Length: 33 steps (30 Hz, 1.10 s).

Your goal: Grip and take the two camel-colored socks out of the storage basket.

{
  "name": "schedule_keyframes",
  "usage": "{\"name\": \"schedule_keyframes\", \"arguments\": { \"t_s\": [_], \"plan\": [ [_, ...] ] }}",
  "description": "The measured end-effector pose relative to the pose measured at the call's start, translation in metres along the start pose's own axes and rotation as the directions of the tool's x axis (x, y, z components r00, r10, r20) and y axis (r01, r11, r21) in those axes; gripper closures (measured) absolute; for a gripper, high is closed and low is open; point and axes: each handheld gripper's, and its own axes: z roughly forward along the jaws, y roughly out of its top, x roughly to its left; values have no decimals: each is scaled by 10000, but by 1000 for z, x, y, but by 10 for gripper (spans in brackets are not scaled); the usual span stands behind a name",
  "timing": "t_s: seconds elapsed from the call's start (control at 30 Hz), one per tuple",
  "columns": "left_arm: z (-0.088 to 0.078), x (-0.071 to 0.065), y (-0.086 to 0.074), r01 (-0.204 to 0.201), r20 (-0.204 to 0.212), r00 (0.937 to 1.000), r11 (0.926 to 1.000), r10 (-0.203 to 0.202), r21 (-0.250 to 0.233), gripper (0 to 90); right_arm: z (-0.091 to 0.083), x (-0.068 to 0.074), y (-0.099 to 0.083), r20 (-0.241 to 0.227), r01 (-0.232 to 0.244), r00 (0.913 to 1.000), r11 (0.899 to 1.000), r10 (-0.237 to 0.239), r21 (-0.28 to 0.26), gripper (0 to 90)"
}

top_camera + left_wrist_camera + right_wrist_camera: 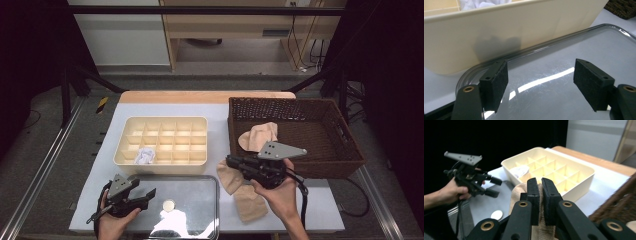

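The pale grey table (220,112) carries a cream compartmented plastic organiser (162,141) centre-left, a brown wicker basket (345,145) right, a clear tray (200,200) and beige socks (250,202) below.

a cream organiser box (161,141) with many small square compartments lies on the white table (215,112), left of a dark brown wicker basket (350,155). one compartment near the front left corner of the box holds a white crumpled thing (145,156) (what it is, i cannot tell). inside the basket lies a beige sock (259,136). just before the box lies a clear shiny tray (200,185) — on it a small round pale disc (169,205).
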Motion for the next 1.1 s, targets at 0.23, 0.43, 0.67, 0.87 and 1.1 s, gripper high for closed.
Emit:
{"name": "schedule_keyframes", "arguments": {
  "t_s": [0.23,0.43,0.67,0.87,1.1],
  "plan": [
    [-1,0,1,6,30,10000,10000,-5,-39,275,21,10,-23,-438,-131,9989,9979,159,638,859],
    [-1,-1,1,-1,27,10000,10000,1,-50,275,41,14,-44,-666,-279,9971,9932,356,1133,858],
    [-2,-2,2,37,53,10000,9999,-36,-148,275,56,16,-62,-639,-394,9967,9864,501,1597,856],
    [-2,-4,5,49,161,9999,9997,-46,-223,276,70,18,-73,-657,-460,9960,9791,601,1980,856],
    [-3,-6,8,23,200,9998,9995,-17,-323,278,88,22,-90,-689,-350,9961,9644,549,2620,853]
  ]
}}
